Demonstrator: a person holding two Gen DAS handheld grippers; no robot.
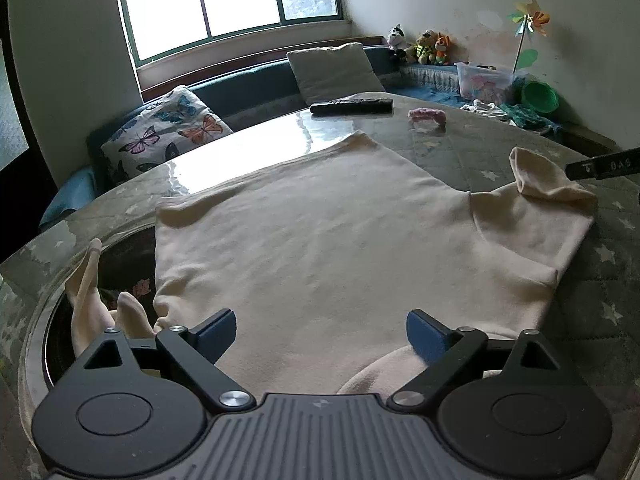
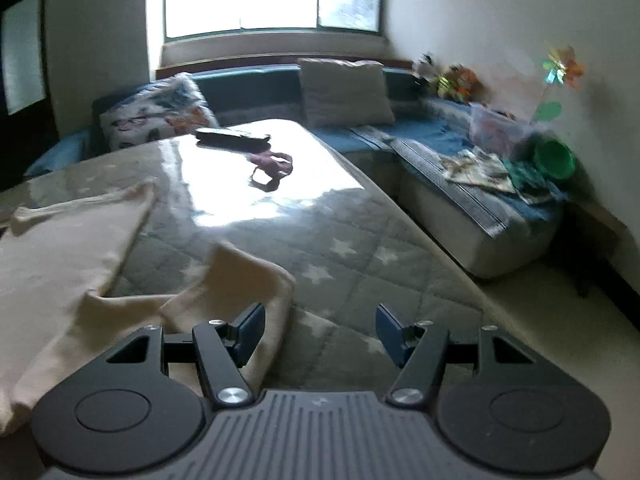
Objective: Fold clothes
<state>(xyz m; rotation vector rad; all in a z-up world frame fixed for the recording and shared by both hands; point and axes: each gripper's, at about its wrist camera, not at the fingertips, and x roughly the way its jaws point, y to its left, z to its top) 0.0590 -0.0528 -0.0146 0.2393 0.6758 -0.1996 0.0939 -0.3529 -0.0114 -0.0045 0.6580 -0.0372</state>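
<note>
A cream short-sleeved shirt [image 1: 340,240] lies spread flat on the glass-topped table [image 1: 248,144]. My left gripper [image 1: 320,336] is open and empty just above the shirt's near edge. One sleeve [image 1: 548,184] is curled up at the right, and a dark tip of the right gripper [image 1: 600,166] shows beside it. In the right wrist view the shirt [image 2: 60,256] is at the left with that sleeve [image 2: 248,280] folded over. My right gripper [image 2: 320,334] is open and empty, its left finger over the sleeve's edge.
A black remote [image 1: 352,106] and a pink hair tie [image 1: 428,116] lie at the table's far end. A sofa with cushions [image 1: 160,128] wraps round behind. A plastic box [image 1: 484,80], green bowl [image 1: 540,96] and soft toys [image 1: 428,46] are at the right. More cream cloth [image 1: 96,312] hangs at the left.
</note>
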